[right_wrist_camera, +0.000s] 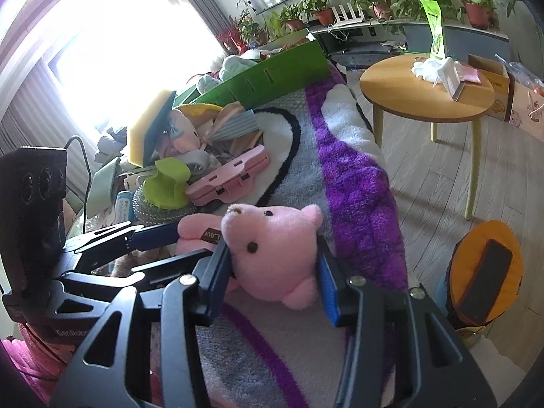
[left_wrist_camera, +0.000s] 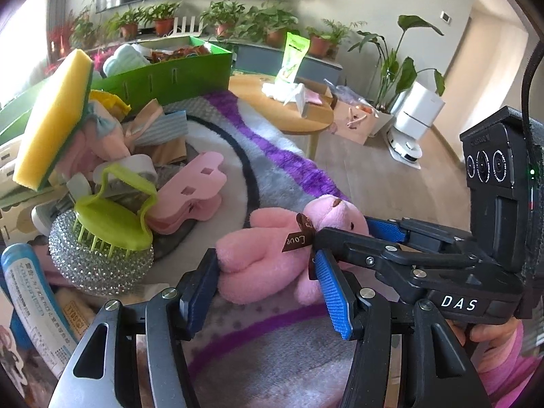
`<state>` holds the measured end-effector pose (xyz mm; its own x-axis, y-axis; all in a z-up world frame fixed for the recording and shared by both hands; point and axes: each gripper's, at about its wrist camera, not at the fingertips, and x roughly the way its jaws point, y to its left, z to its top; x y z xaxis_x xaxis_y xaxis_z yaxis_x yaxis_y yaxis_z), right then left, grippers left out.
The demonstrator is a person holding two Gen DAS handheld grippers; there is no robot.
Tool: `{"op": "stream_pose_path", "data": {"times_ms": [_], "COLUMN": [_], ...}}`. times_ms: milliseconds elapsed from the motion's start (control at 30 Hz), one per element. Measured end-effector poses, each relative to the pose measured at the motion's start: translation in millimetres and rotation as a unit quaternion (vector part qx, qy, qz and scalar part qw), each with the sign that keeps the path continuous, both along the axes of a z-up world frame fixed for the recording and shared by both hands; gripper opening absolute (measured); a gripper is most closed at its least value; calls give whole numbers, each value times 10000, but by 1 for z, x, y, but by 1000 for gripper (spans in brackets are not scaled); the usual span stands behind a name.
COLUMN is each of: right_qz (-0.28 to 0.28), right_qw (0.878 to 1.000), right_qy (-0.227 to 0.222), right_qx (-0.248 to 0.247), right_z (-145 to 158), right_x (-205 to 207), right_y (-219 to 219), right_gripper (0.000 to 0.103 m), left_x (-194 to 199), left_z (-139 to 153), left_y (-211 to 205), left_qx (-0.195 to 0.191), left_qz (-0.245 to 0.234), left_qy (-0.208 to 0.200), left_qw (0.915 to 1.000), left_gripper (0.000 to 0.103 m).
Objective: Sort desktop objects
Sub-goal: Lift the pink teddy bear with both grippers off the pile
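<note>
A pink plush bear [left_wrist_camera: 265,238] with a brown "Love" ribbon lies on a purple, grey and white rug [left_wrist_camera: 272,156]. My left gripper [left_wrist_camera: 265,265] reaches in from below. Its blue pads [left_wrist_camera: 335,292] press on the bear's legs and lower body, so it is shut on the bear. My right gripper [left_wrist_camera: 353,234] comes in from the right, shut on the bear's head. In the right wrist view the head [right_wrist_camera: 272,248] is squeezed between that gripper's [right_wrist_camera: 272,248] two pads. There my left gripper [right_wrist_camera: 180,243] holds the body at the left.
To the left is a pile: a yellow sponge [left_wrist_camera: 54,119], a green brush [left_wrist_camera: 112,217] on a sparkly ball [left_wrist_camera: 98,265], a pink clip [left_wrist_camera: 193,187] and a tube [left_wrist_camera: 30,289]. Behind stands a green box [left_wrist_camera: 163,74]. A round wooden table [right_wrist_camera: 425,91] stands off the rug.
</note>
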<state>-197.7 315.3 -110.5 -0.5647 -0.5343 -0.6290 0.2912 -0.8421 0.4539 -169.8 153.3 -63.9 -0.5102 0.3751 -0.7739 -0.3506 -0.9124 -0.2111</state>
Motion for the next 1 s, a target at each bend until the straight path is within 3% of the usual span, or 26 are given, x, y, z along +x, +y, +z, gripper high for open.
{"op": "stream_pose_path", "data": {"times_ms": [167,233,333,600,1000], "right_qz": [-18,-8,-44,-38,-70], "right_qw": [9999,9999,9998,9999,9998], "right_qy": [7,-31,-176,-152,175], "right_qx": [-161,-164,-47,54,-87], "right_z": [4,2,-7,-8,20], "right_x": [2,2,0,1,4], "right_y": [6,7,6,3,5], "right_gripper": [46,47,48,50,48], "left_x": [0,0,-4,4,7], "left_z": [0,-5,-20,-22,16], "left_y": [3,4,3,14,15], "left_qx": [-79,-148,-221,-481,-616], "left_qz": [-7,-3,14,-3,33], "left_qy": [48,-40,-271,-58,499], "left_qw": [10000,9999,9994,9988,9968], "left_gripper": [57,49,47,47,47]}}
